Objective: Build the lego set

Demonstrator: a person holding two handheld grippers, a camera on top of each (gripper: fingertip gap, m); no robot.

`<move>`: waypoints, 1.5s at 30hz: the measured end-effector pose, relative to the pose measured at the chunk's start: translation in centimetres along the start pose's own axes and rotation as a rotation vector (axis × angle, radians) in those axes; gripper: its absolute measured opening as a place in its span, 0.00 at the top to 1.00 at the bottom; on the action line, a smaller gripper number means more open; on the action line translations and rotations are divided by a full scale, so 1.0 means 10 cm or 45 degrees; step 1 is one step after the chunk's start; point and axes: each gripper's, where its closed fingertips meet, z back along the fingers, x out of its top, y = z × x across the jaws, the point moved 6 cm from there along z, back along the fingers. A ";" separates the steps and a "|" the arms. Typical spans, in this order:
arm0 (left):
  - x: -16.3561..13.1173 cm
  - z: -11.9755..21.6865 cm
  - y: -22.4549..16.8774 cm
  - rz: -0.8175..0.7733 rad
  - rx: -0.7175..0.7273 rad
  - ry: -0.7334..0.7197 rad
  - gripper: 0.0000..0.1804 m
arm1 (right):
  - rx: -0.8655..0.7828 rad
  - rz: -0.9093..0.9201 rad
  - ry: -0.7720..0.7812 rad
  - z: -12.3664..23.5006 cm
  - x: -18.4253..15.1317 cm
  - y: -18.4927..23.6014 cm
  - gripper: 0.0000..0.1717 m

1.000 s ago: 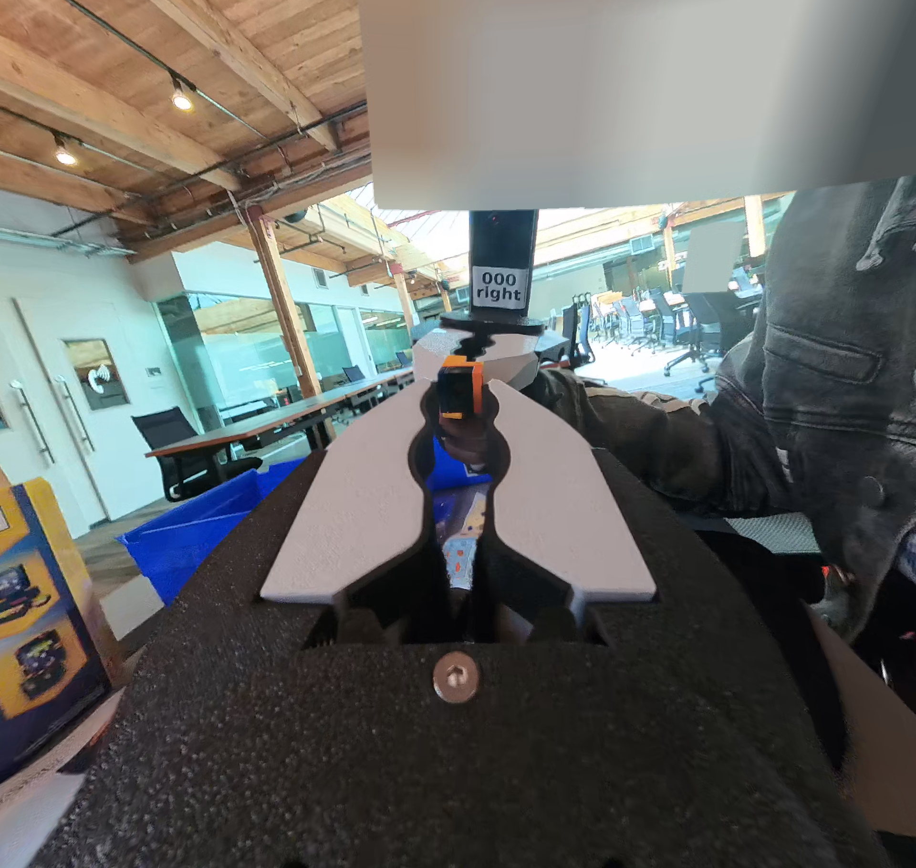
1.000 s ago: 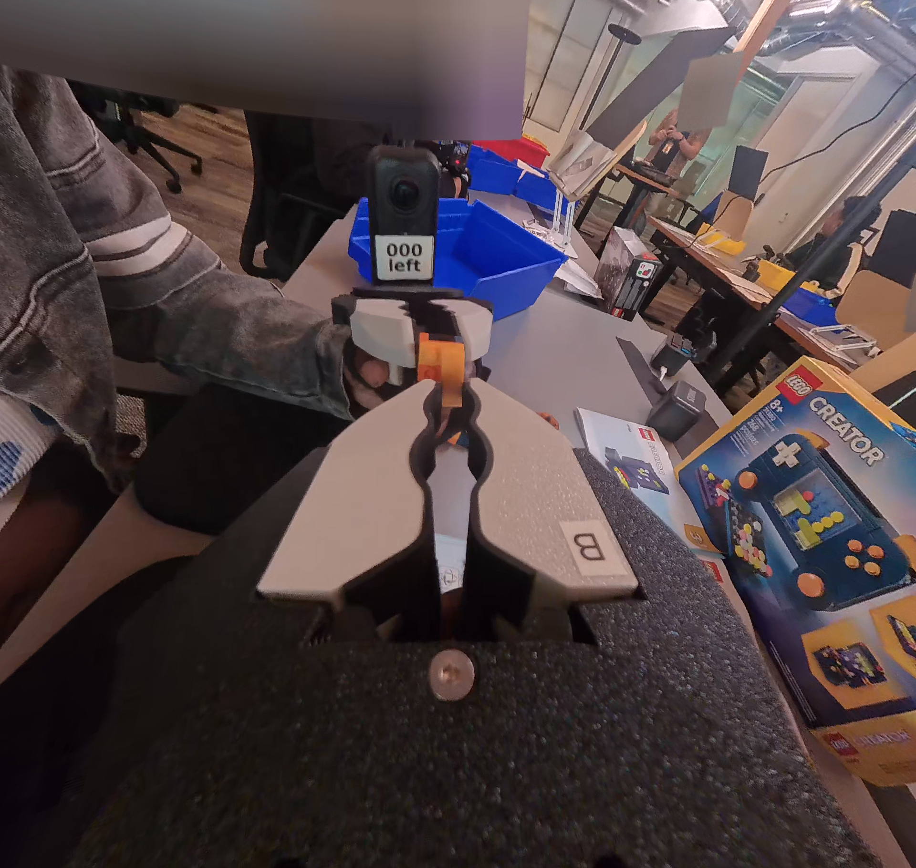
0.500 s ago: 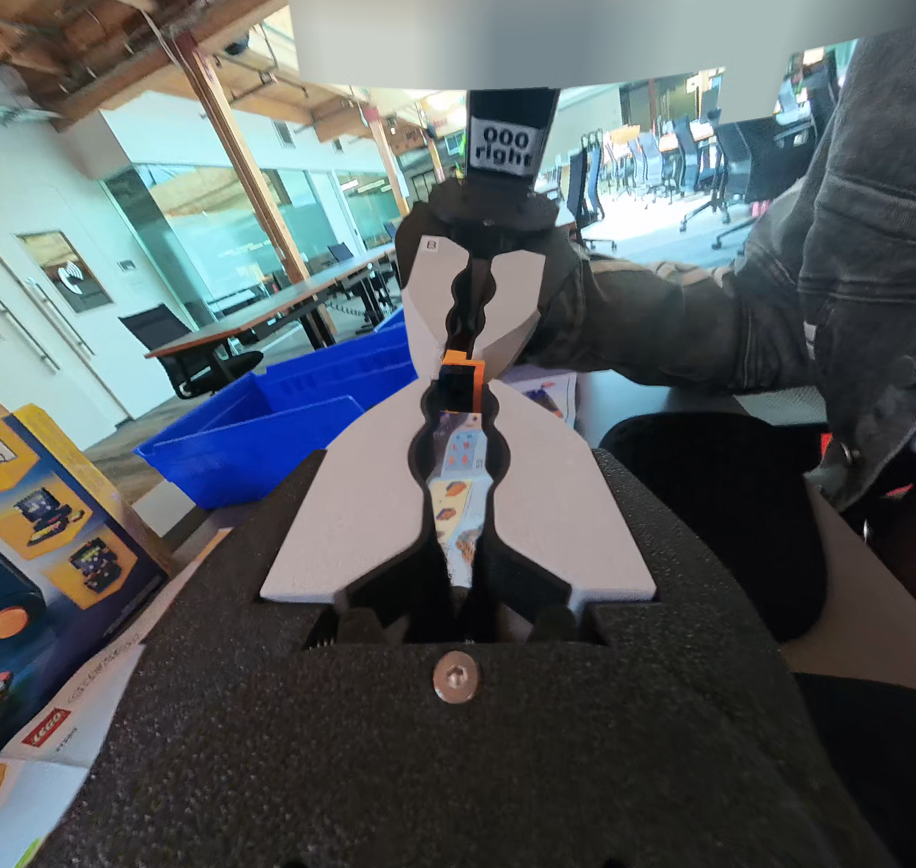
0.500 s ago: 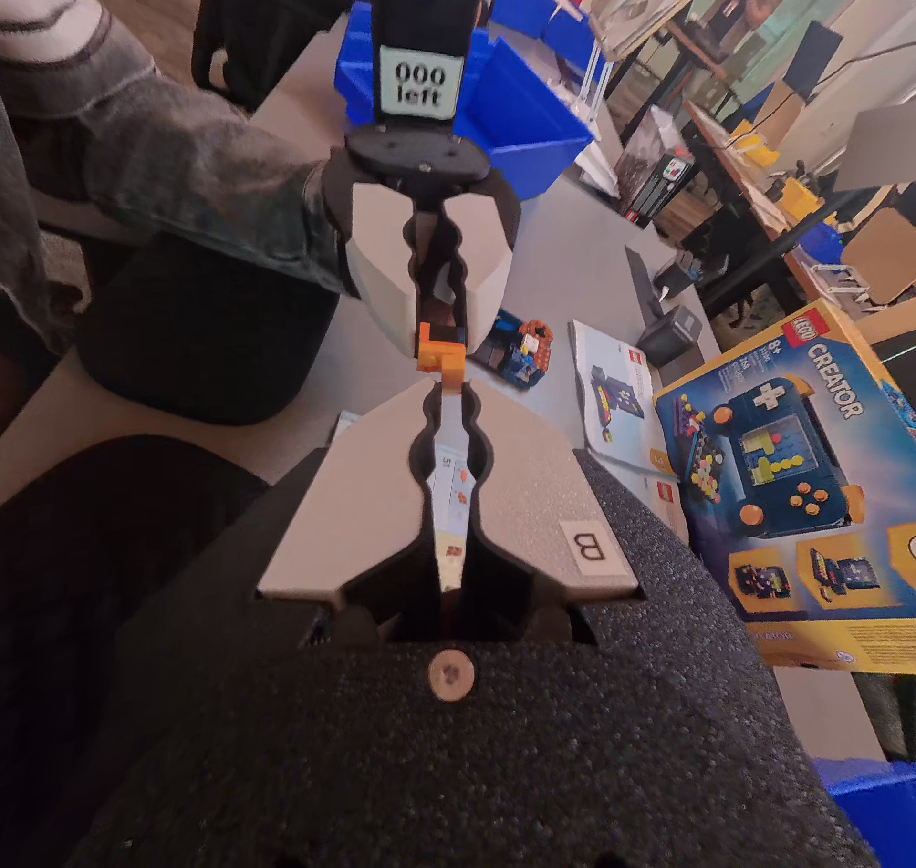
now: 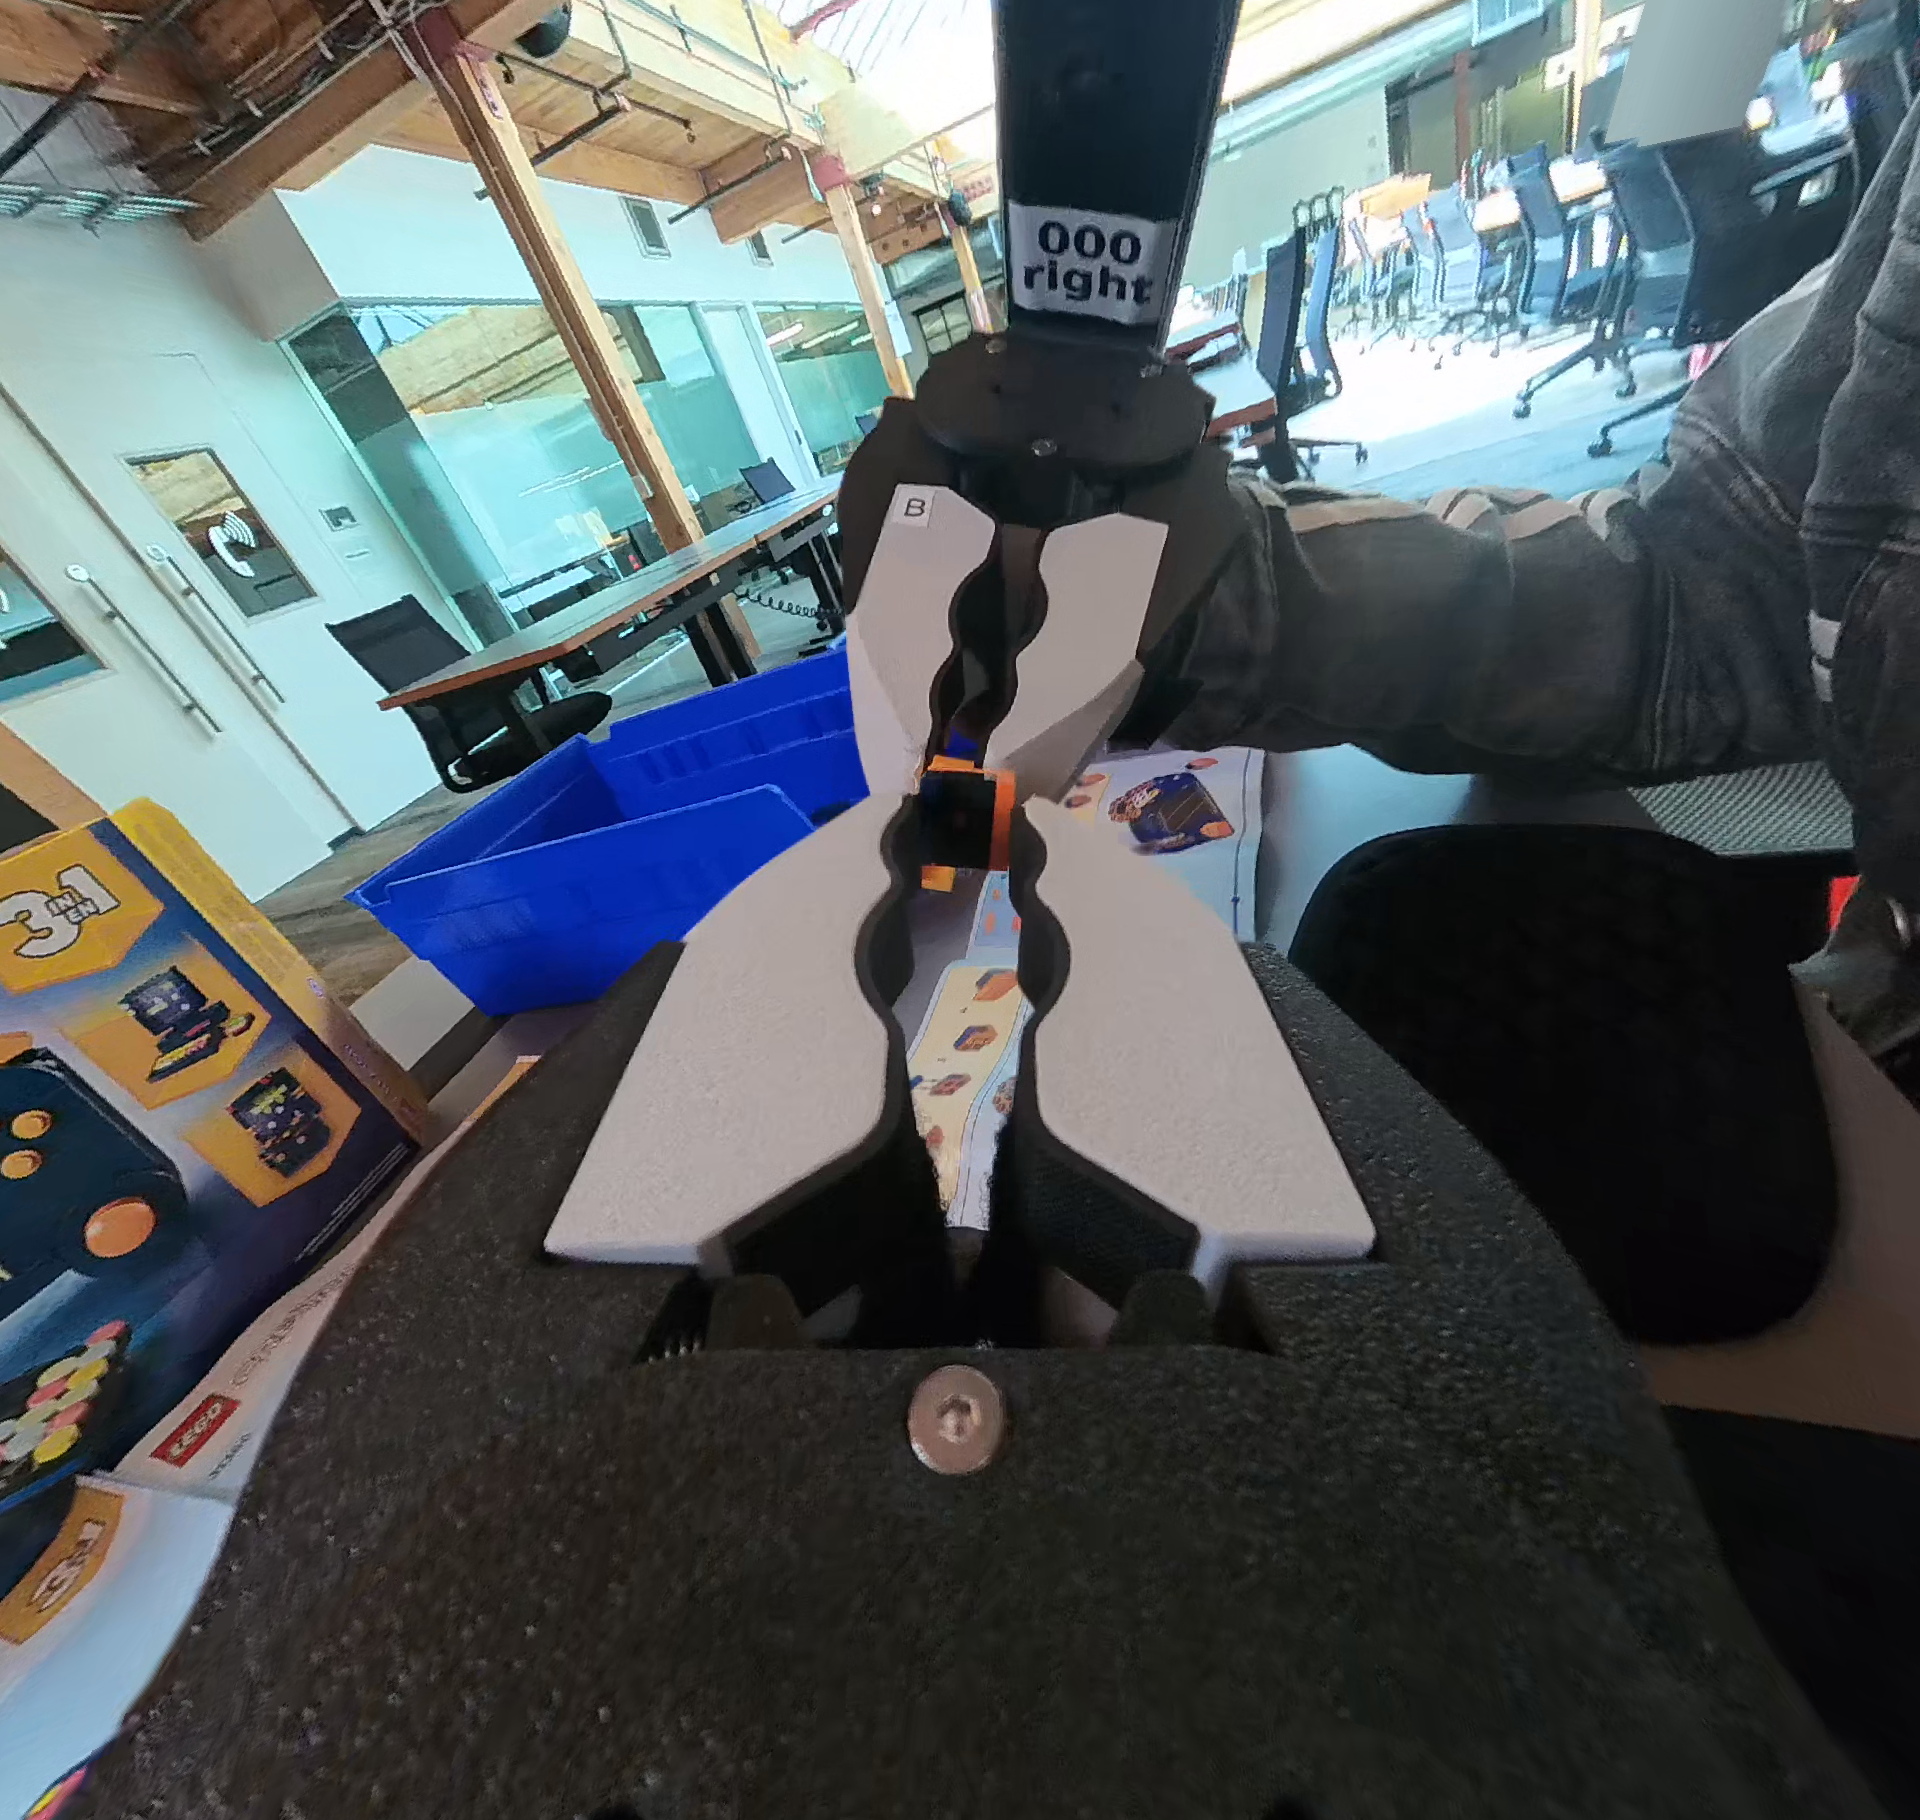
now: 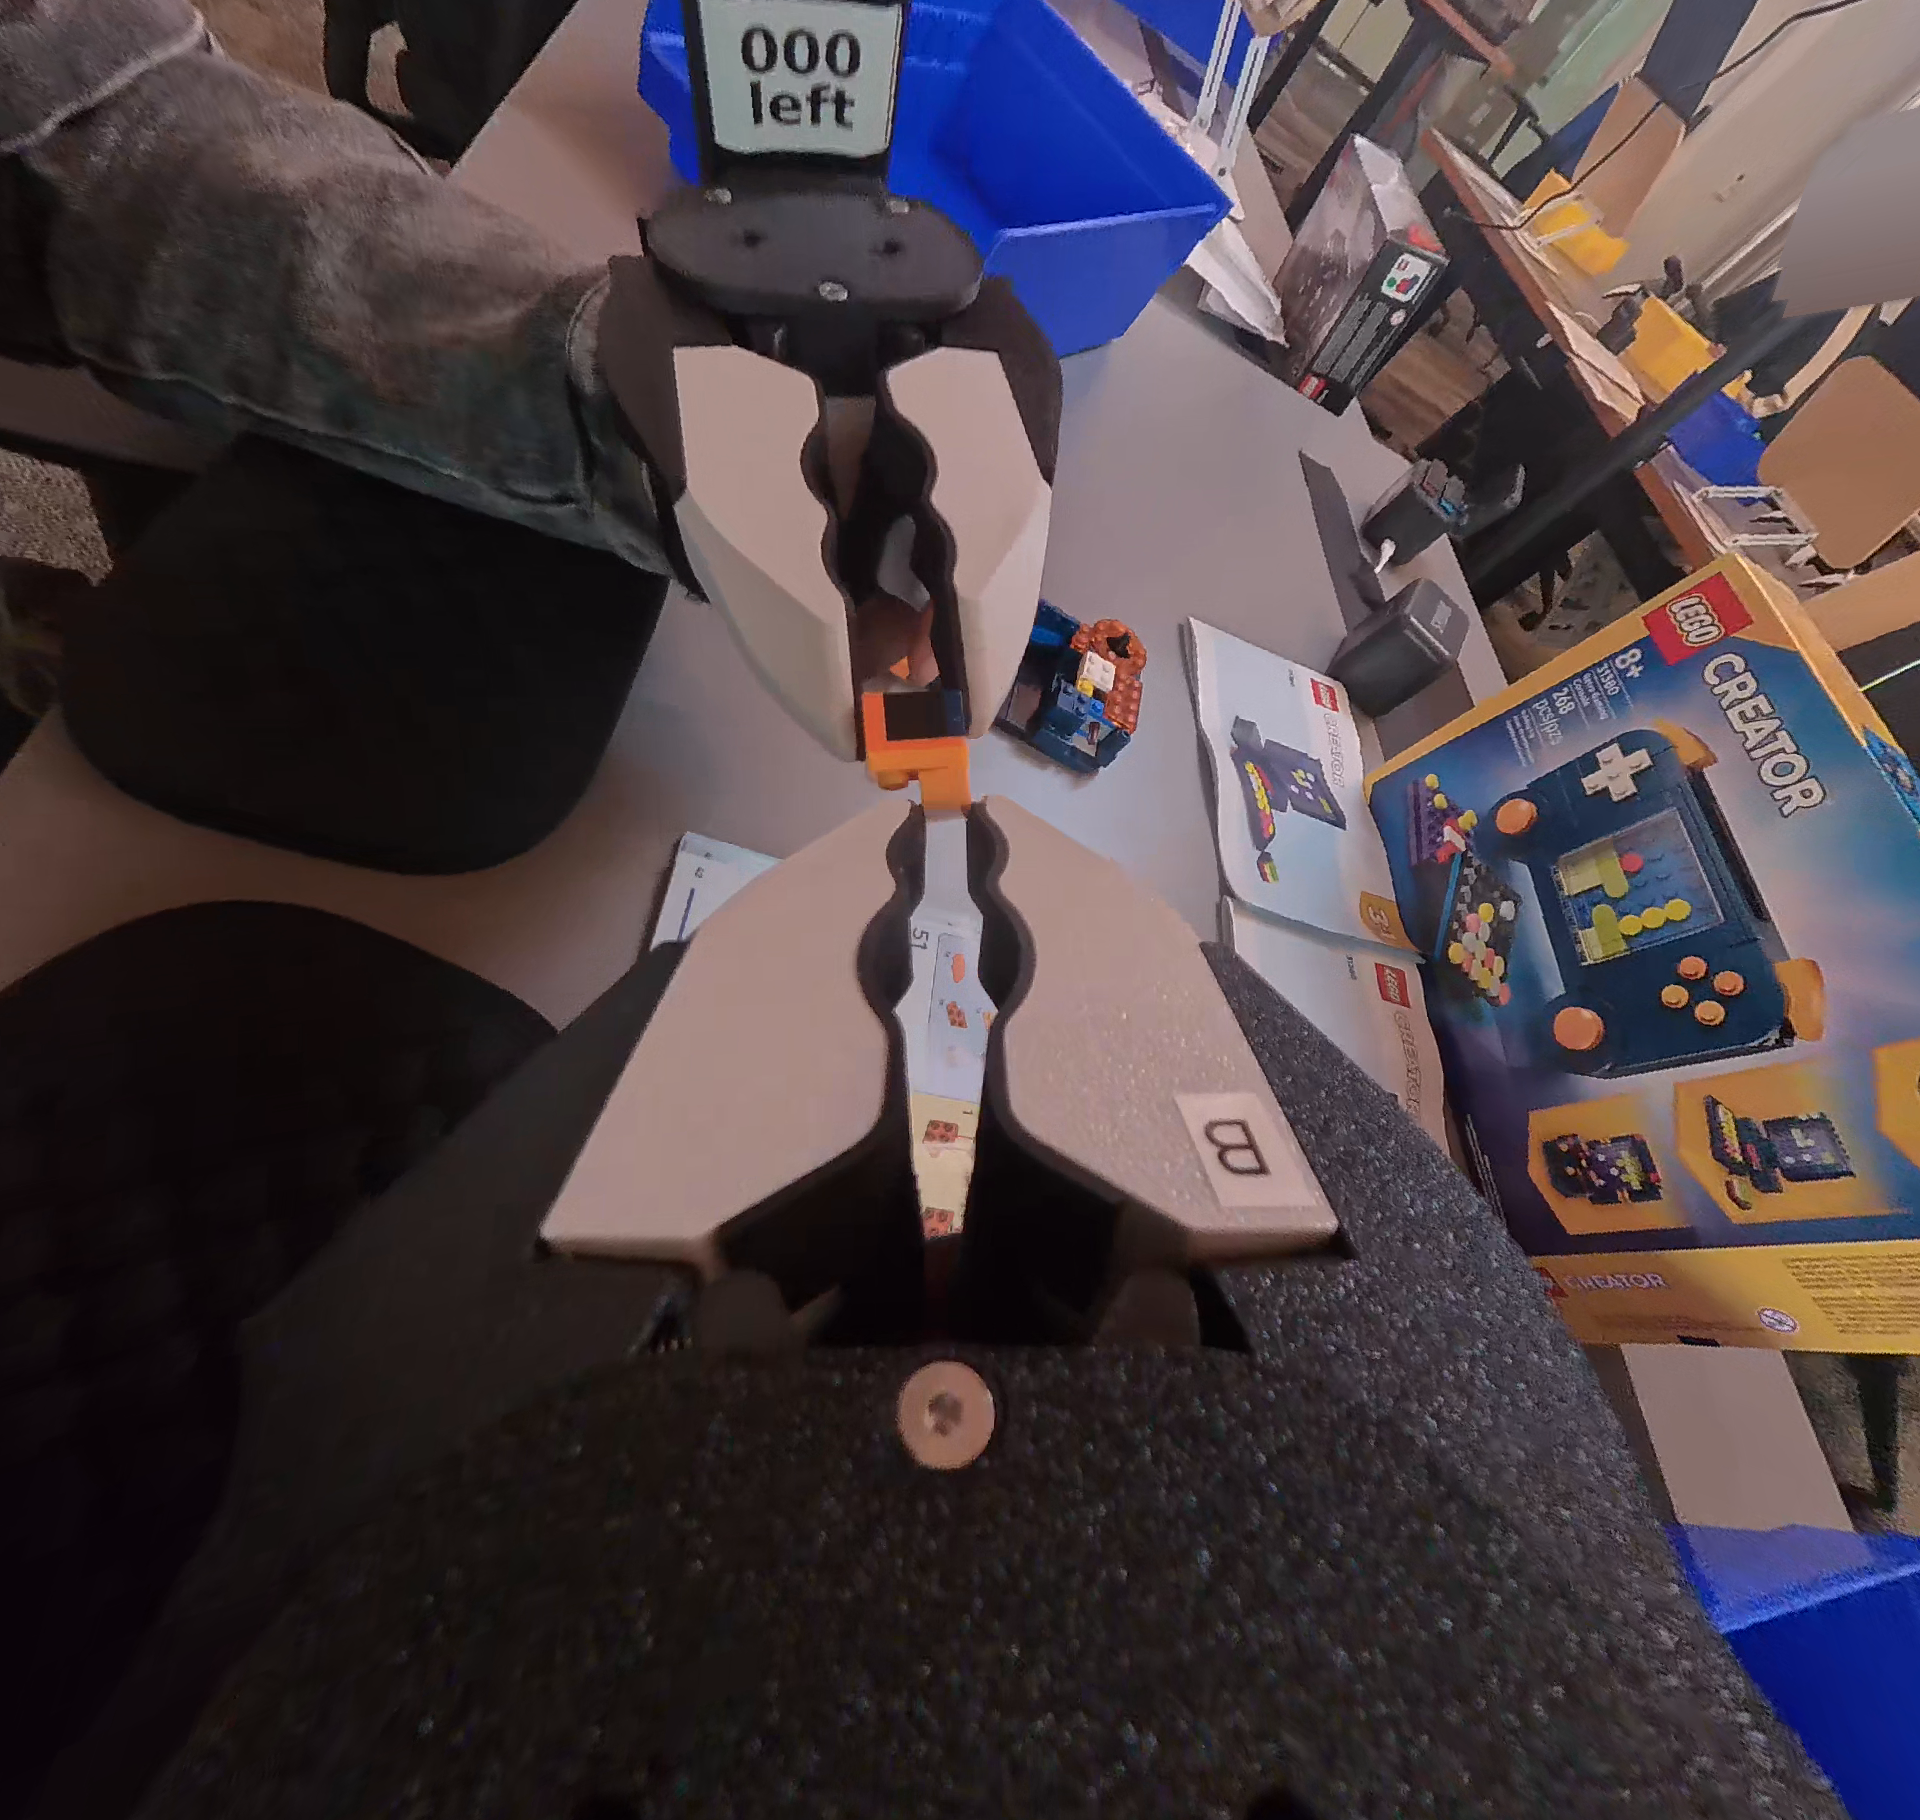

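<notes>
My two grippers meet tip to tip above the grey table (image 6: 1143, 482). My left gripper (image 5: 964, 825) is shut on a small black and orange brick block (image 5: 961, 820), with both pads on its sides. In the right wrist view the left gripper (image 6: 912, 731) comes down from above with the same block (image 6: 909, 721) in its tips. My right gripper (image 6: 940, 812) is shut on a small orange brick (image 6: 940, 781) that sticks out from under that block. In the left wrist view the right gripper (image 5: 971, 757) reaches in from the far side.
A partly built blue and orange brick model (image 6: 1081, 690) stands just beyond the grippers. Instruction booklets (image 6: 1278, 783) and a yellow and blue toy box (image 6: 1662, 939) lie to the right. Blue bins (image 6: 1039, 139) stand at the back. Black pads (image 6: 343, 648) lie near the person's sleeve. Left and right tips are no more than a few centimetres apart.
Both grippers have tipped down from facing the room towards the table, staying tip to tip. Each has kept its hold on its brick piece.
</notes>
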 end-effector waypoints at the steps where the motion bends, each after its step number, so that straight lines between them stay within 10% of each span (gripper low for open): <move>1: 0.00 0.00 -0.01 -0.010 -0.004 0.003 0.92 | 0.004 0.004 0.002 0.00 0.00 0.00 0.96; 12: -0.05 0.01 -0.06 -0.125 -0.049 0.099 0.91 | 0.056 0.068 0.082 -0.06 -0.04 0.07 0.96; 32: 0.21 0.21 0.18 0.481 -0.089 -0.551 0.92 | 0.079 -0.363 -0.580 0.13 0.19 -0.13 0.90; 39: 0.18 0.44 0.46 0.659 0.123 -0.756 0.91 | -0.044 -0.857 0.250 -0.04 -0.81 -0.42 0.90; 45: 0.16 0.54 0.53 0.642 0.182 -0.771 0.92 | -0.025 -0.765 0.625 -0.41 -1.24 -0.48 0.90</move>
